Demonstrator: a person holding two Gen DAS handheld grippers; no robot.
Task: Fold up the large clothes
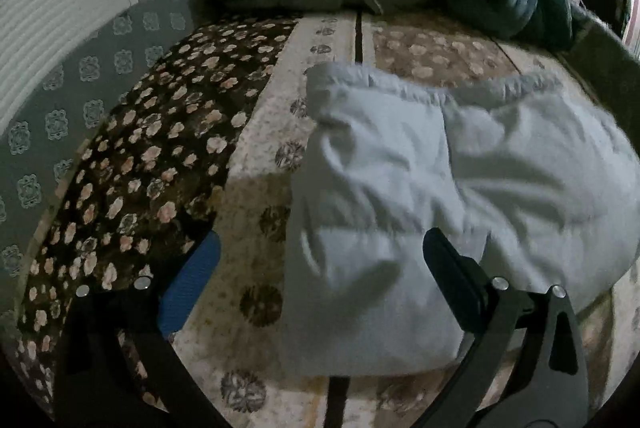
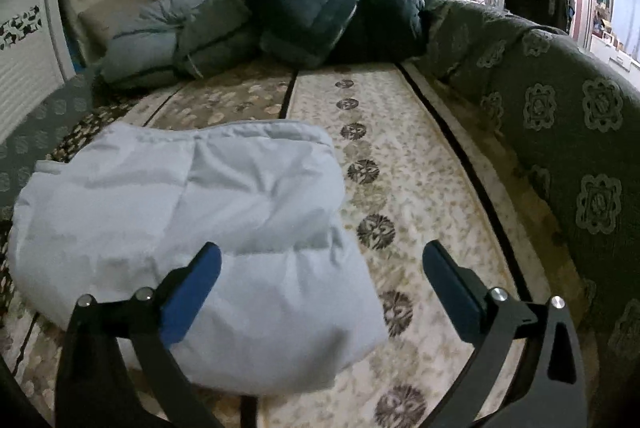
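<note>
Pale blue padded jacket (image 2: pixel 192 240), folded into a bundle, lies on the patterned bed cover (image 2: pixel 408 163).
My left gripper (image 1: pixel 320 268) and right gripper (image 2: pixel 320 268) both hang above it with jaws spread wide, nothing between the pads; a heap of darker quilted coats (image 2: pixel 304 15) sits well apart at the far end.

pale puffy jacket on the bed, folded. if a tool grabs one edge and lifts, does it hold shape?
Probably not. The pale jacket looks quilted and puffy with soft creases, so it would likely sag and unfold. Its bulk suggests it is light for its size. The smooth shell may slip between the pads.
</note>
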